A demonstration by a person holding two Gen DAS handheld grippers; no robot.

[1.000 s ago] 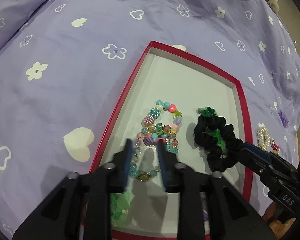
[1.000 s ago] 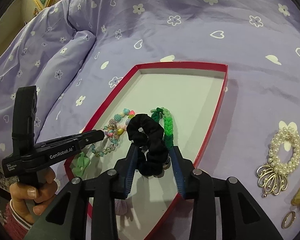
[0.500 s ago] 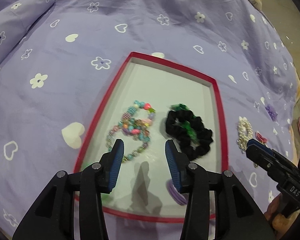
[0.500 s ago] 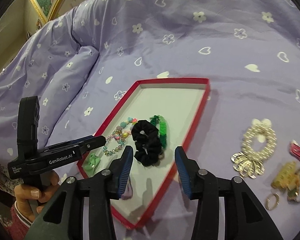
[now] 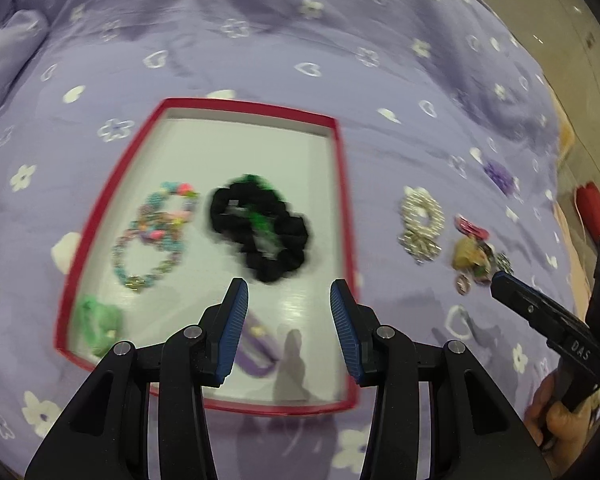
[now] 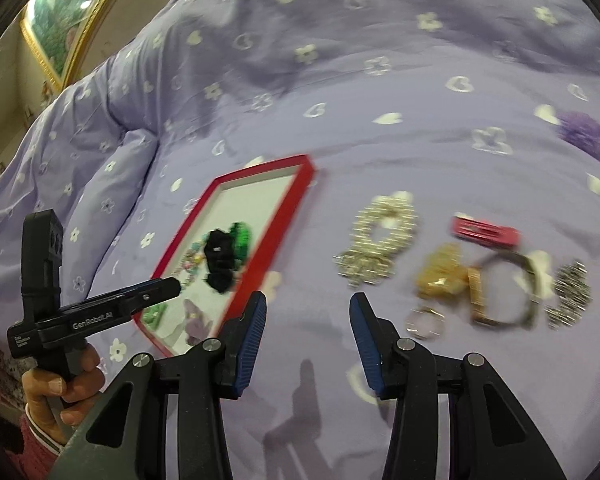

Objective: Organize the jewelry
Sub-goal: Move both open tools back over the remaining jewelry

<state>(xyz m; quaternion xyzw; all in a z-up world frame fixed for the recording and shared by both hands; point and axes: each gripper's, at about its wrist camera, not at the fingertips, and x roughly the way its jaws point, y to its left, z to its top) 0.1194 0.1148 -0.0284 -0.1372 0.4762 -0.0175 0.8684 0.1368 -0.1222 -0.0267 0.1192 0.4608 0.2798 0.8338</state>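
A red-rimmed tray (image 5: 344, 208) (image 6: 288, 208) lies on the purple bedspread. In it lie a colourful bead bracelet (image 5: 152, 236), a black scrunchie (image 5: 268, 232) (image 6: 220, 260) with a green piece, a green item (image 5: 98, 324) and a purple item (image 5: 256, 348). My left gripper (image 5: 286, 300) is open and empty above the tray's near part. My right gripper (image 6: 308, 310) is open and empty above the bedspread, right of the tray. A pearl ring piece (image 5: 422, 216) (image 6: 380, 240), a red clip (image 6: 486, 232), a gold piece (image 6: 444, 272), a bangle (image 6: 504, 284) and a small ring (image 6: 424, 320) lie loose on the bedspread.
The purple bedspread (image 5: 260, 40) has heart and flower prints. A purple pom-pom (image 6: 584, 132) lies at the far right. A framed picture (image 6: 64, 24) hangs at the upper left. The right gripper shows at the right of the left wrist view (image 5: 500, 280).
Both grippers have opened, lifted and drawn back from the tray. The scrunchie and bead bracelet stay in the tray. The right gripper has swung right toward the loose jewelry.
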